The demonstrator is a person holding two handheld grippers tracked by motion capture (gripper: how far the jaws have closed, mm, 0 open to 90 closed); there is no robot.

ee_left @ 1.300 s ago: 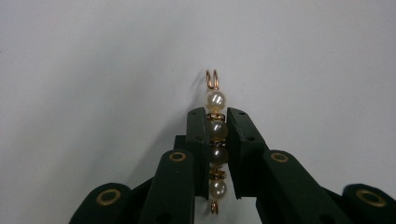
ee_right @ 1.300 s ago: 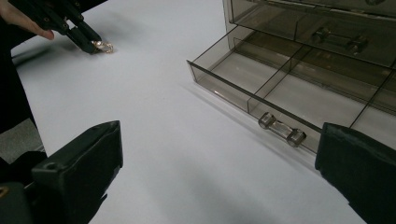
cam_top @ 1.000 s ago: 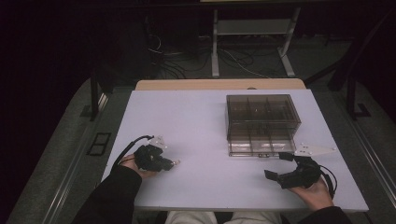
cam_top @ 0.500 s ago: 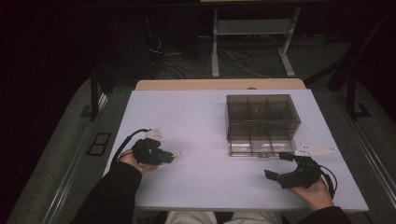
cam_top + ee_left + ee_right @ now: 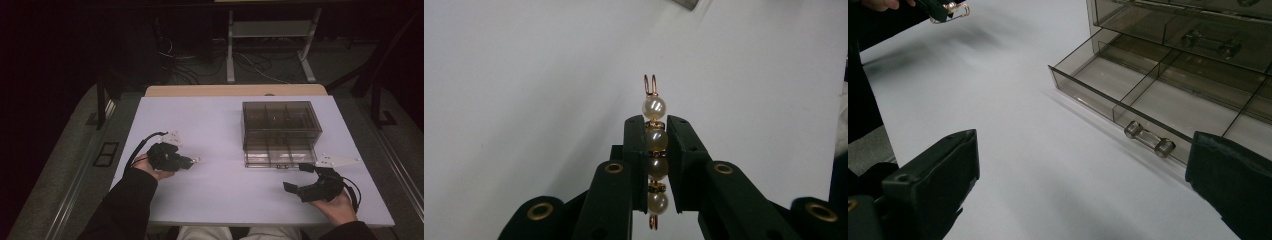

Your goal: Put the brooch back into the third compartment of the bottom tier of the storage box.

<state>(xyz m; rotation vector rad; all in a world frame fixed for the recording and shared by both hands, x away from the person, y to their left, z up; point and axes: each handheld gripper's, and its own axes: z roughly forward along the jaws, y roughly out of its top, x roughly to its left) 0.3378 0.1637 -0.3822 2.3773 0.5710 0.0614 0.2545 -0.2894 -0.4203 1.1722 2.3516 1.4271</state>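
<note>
**Four pearls in the left jaws, drawer open on the right**

Since the earlier frames the left gripper (image 5: 192, 161) has risen slightly off the worktop (image 5: 220, 125) and turned toward the middle, while the right gripper (image 5: 300, 180) has stayed where it was.

High view: two grippers, one in each hand, sit over the white worktop. The left one holds a small glinting piece at its tip, left of centre and well apart from the one smoky plastic drawer box (image 5: 280, 125). The box stands right of centre with its bottom drawer (image 5: 280, 155) pulled out toward the person. The right gripper rests near the front edge, just before that drawer.

Left gripper view: the jaws are closed on one pearl pin (image 5: 655, 150), a strand of four pearls on copper wire, upright between them, one pearl above the tips.

Right gripper view: the jaws stand wide apart, holding nothing. The open drawer shows two front compartments and one clear handle (image 5: 1150, 139).
</note>
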